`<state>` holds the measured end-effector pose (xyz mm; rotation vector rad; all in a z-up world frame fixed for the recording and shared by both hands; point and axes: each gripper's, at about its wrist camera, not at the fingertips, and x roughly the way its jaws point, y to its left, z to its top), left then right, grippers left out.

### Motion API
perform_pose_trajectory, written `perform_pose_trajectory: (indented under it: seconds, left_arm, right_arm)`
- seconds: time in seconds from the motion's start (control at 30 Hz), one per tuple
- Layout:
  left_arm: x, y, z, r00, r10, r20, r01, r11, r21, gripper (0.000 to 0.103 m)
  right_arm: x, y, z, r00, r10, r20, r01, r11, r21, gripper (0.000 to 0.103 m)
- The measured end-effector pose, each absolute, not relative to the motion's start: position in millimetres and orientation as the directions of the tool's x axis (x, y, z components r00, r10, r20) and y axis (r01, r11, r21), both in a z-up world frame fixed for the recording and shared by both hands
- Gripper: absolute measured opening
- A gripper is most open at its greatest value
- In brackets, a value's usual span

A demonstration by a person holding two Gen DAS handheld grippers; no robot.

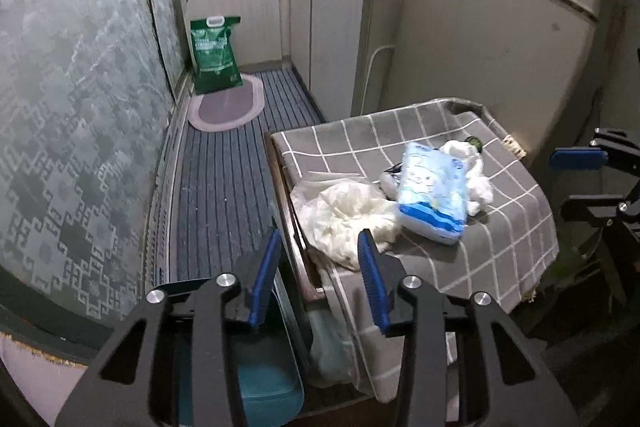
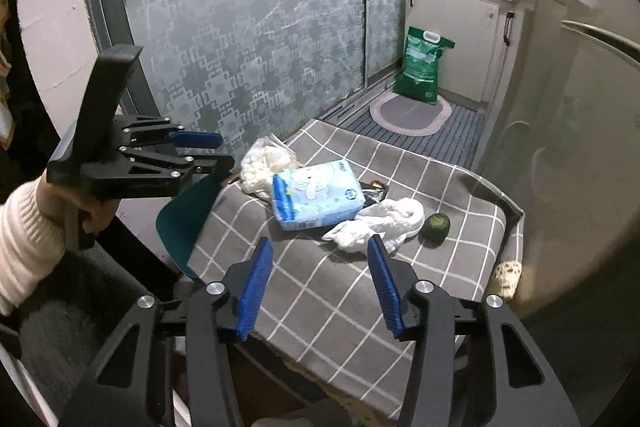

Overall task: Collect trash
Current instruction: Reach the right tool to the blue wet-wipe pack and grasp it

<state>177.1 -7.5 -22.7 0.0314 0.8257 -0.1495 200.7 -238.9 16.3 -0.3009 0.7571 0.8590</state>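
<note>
Trash lies on a small table with a grey checked cloth. There is a crumpled clear plastic bag, a light blue tissue pack, crumpled white tissue, a dark wrapper under the pack, and a dark green round fruit. My left gripper is open and empty, just short of the plastic bag at the table's left edge. My right gripper is open and empty over the cloth, in front of the tissue.
A teal bin stands below the table's left edge. A green sack and an oval mat sit on the striped floor by white cabinets. A patterned glass door runs along the left.
</note>
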Motion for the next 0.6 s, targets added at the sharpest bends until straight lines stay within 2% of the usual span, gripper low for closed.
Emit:
perform_pose_trajectory:
  seconds: [0.2, 0.23, 0.27, 0.3, 0.33, 0.37, 0.43, 0.5, 0.6]
  left_arm:
    - [201.8, 1.4, -34.4, 0.608, -0.190, -0.771, 0.144, 0.981, -0.128, 0.040]
    - [204.8, 3.8, -36.9, 0.595, -0.219, -0.773, 0.147, 0.976, -0.163, 0.036]
    - [207.7, 6.1, -40.6, 0.579, -0.251, -0.775, 0.150, 0.968, -0.201, 0.026]
    - [209.3, 7.4, -41.9, 0.573, -0.260, -0.777, 0.150, 0.966, -0.213, 0.024]
    - [210.3, 7.9, -43.5, 0.571, -0.263, -0.778, 0.148, 0.965, -0.218, 0.022]
    - [211.0, 8.0, -45.4, 0.567, -0.270, -0.778, 0.152, 0.963, -0.223, 0.015]
    - [211.6, 8.4, -46.2, 0.563, -0.280, -0.778, 0.155, 0.960, -0.233, 0.012]
    - [211.3, 8.0, -45.7, 0.570, -0.274, -0.775, 0.153, 0.962, -0.227, 0.004]
    - [208.2, 9.1, -42.3, 0.586, -0.269, -0.764, 0.150, 0.963, -0.224, 0.002]
  right_arm:
    - [221.0, -232.4, 9.1, 0.381, 0.569, -0.729, -0.791, 0.609, 0.062, 0.049]
    - [223.6, -228.5, 8.0, 0.368, 0.571, -0.734, -0.799, 0.598, 0.064, 0.049]
    - [224.9, -223.0, 6.7, 0.357, 0.570, -0.740, -0.810, 0.583, 0.058, 0.049]
    - [226.5, -218.3, 5.6, 0.356, 0.566, -0.743, -0.817, 0.574, 0.046, 0.050]
    - [226.9, -212.4, 4.4, 0.358, 0.561, -0.746, -0.823, 0.567, 0.031, 0.053]
    - [227.5, -206.5, 2.8, 0.356, 0.560, -0.748, -0.829, 0.559, 0.024, 0.064]
    - [228.5, -200.0, 1.0, 0.367, 0.558, -0.744, -0.827, 0.561, 0.012, 0.080]
    - [229.5, -194.2, -1.2, 0.371, 0.555, -0.744, -0.829, 0.560, 0.004, 0.086]
    - [230.2, -184.4, -5.4, 0.396, 0.540, -0.743, -0.829, 0.558, -0.036, 0.091]
